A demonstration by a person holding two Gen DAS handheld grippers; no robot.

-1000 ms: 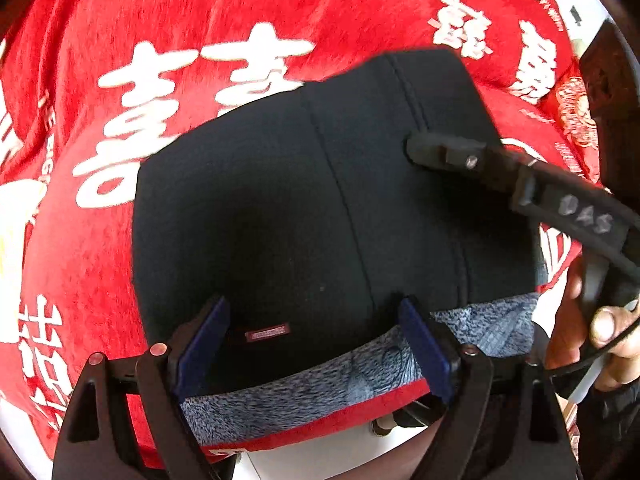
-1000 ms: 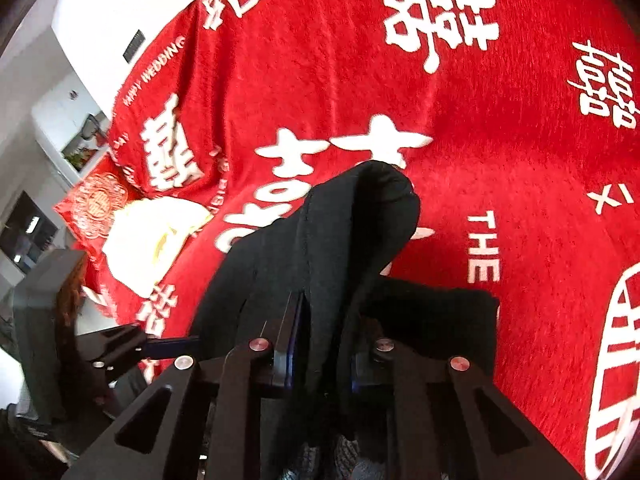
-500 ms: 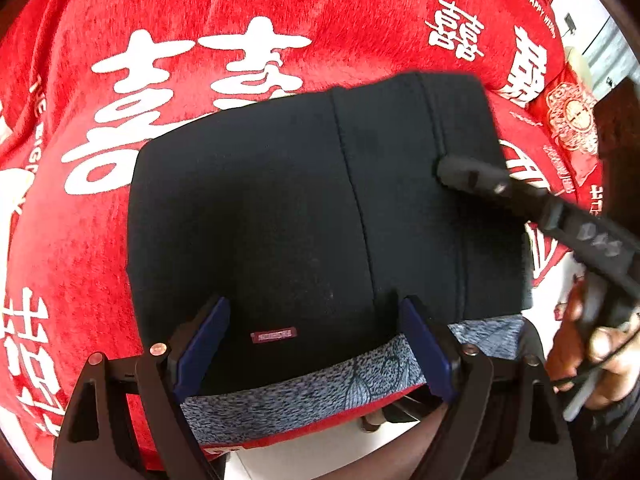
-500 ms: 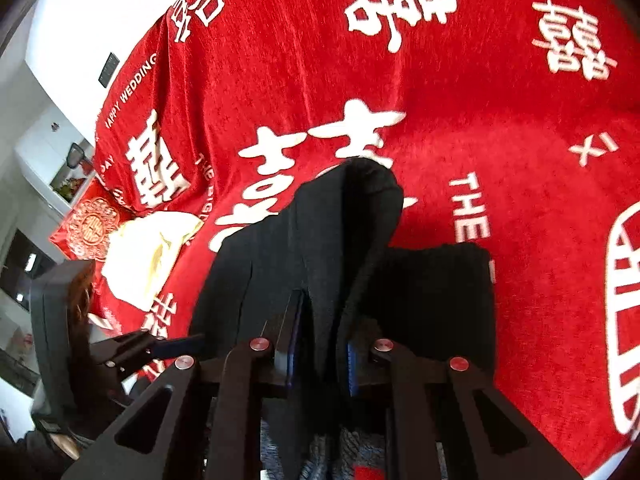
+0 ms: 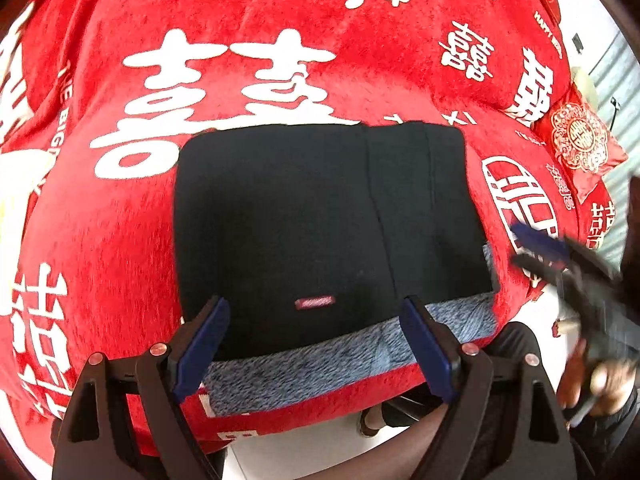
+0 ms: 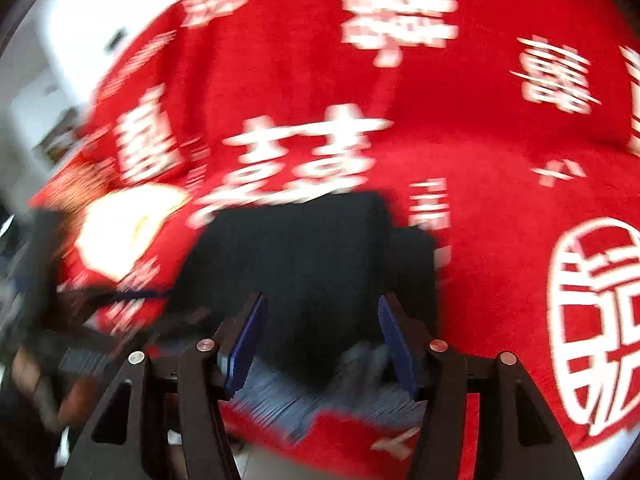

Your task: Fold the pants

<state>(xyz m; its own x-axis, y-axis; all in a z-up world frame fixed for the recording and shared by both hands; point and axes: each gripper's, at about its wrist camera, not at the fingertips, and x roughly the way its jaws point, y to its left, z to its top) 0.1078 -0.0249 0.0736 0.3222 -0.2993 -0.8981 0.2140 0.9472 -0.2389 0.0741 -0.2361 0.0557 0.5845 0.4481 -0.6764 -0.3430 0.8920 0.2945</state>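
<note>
1. The black pants [image 5: 320, 216] lie folded into a compact rectangle on a red blanket [image 5: 240, 8] printed with white characters, near its front edge, partly over a grey-blue patterned strip [image 5: 304, 376].

2. Handling, as a judgement: the fabric looks soft, limp and fairly light, so it will sag and unfold if lifted by a single layer. The best hold is at a folded edge or corner, pinching all layers together; the plush blanket underneath will likely grip the cloth rather than let it slide.

3. The left claw [image 5: 316, 352] is spread wide, grasping nothing, its blue pads either side of the near edge of the pants, close to a small red label [image 5: 314, 302].

4. The right claw [image 6: 320, 340] is also spread apart and empty, hovering at the bundle's near edge.

5. The left wrist view is sharp: it shows the seam lines running down the pants, the label, and the right claw off to the side [image 5: 540, 246], clear of the cloth. The right wrist view is smeared by motion, but it shows what may be a stepped right edge on the bundle, suggesting layers not quite aligned, plus a pale cushion-like shape [image 6: 128, 232] on the blanket beyond.
</note>
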